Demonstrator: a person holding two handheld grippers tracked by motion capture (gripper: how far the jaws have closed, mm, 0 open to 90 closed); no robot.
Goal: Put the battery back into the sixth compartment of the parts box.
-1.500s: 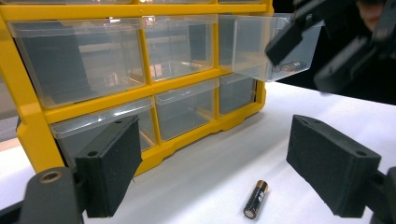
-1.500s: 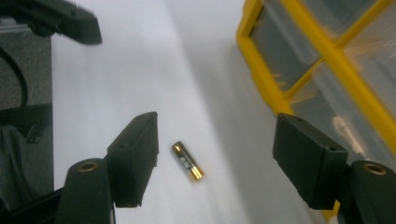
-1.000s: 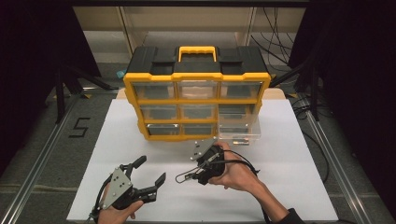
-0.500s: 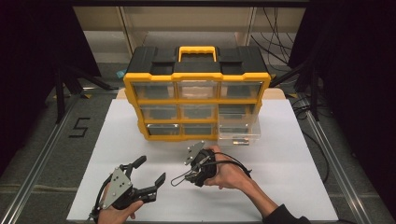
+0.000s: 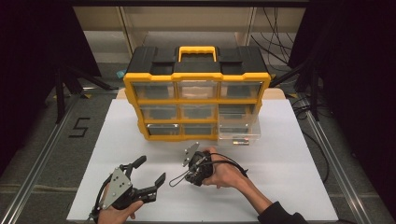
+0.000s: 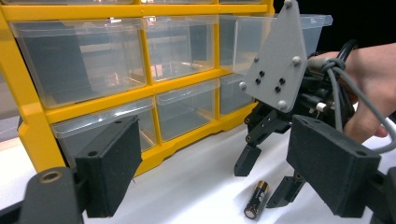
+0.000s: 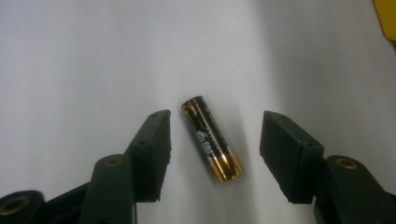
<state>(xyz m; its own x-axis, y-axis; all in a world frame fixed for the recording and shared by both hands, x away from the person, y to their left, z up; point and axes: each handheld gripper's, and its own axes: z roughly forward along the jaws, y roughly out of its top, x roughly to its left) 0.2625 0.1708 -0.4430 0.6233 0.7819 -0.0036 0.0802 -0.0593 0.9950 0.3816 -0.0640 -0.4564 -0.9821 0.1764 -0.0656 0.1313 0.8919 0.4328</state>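
Nearest, the left gripper (image 5: 148,173) rests low on the white table (image 5: 289,158), jaws spread wide and holding nothing. Just beyond it, the right gripper (image 7: 214,154) points down at a battery (image 7: 211,137) lying flat on the table; its jaws stand open on either side of the battery, not touching it. Farther back sits the yellow organizer (image 5: 196,79), one clear drawer (image 5: 240,130) at its lower right pulled out.
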